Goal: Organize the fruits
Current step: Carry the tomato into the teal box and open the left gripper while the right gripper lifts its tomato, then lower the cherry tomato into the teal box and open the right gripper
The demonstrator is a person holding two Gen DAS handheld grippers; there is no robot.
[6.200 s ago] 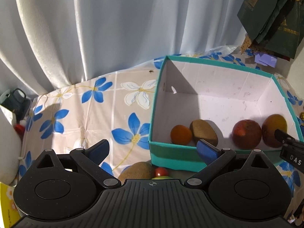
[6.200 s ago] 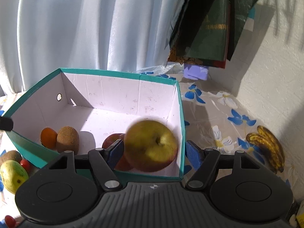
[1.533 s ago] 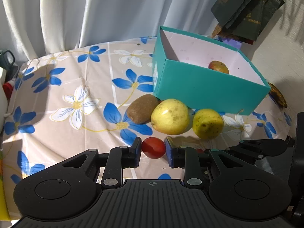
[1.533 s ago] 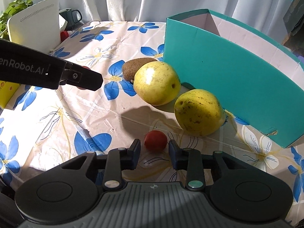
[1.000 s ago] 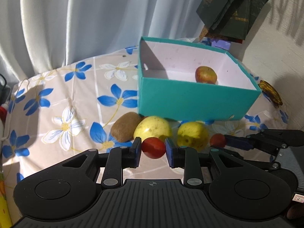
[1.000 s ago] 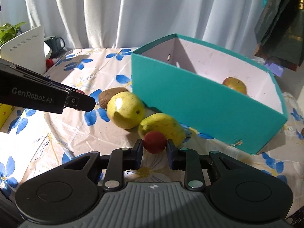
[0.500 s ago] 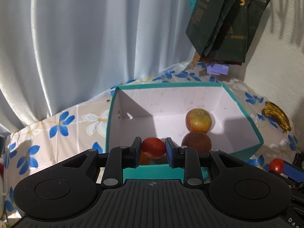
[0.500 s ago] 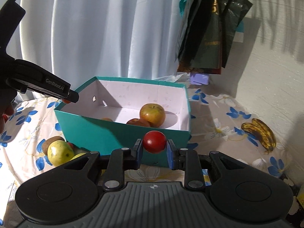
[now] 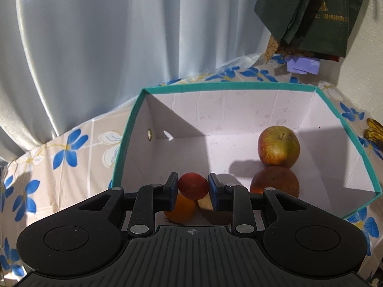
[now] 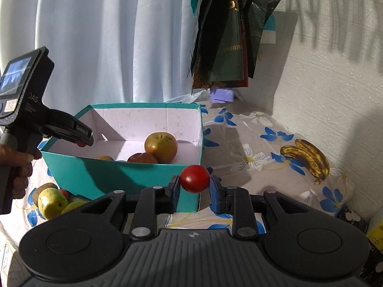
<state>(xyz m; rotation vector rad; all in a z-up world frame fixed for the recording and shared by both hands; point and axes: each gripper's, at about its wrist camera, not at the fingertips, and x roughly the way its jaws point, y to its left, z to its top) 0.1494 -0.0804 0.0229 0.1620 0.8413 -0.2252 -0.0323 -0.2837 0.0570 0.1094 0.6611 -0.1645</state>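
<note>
Tomato (image 9: 193, 186) is pinched in the left tool (image 9: 193, 187), above the inside of the teal box (image 9: 256, 86) — apple (image 9: 278, 145) lies there. Right tool (image 10: 194, 183) pinches a second tomato (image 10: 194, 178) outside the box's near corner, over the surface (image 10: 253, 143).

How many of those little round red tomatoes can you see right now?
3 show: one small round red tomato in the left claw over the teal cardboard box, one in the right claw, one beside the box. Others may be hidden.
</note>
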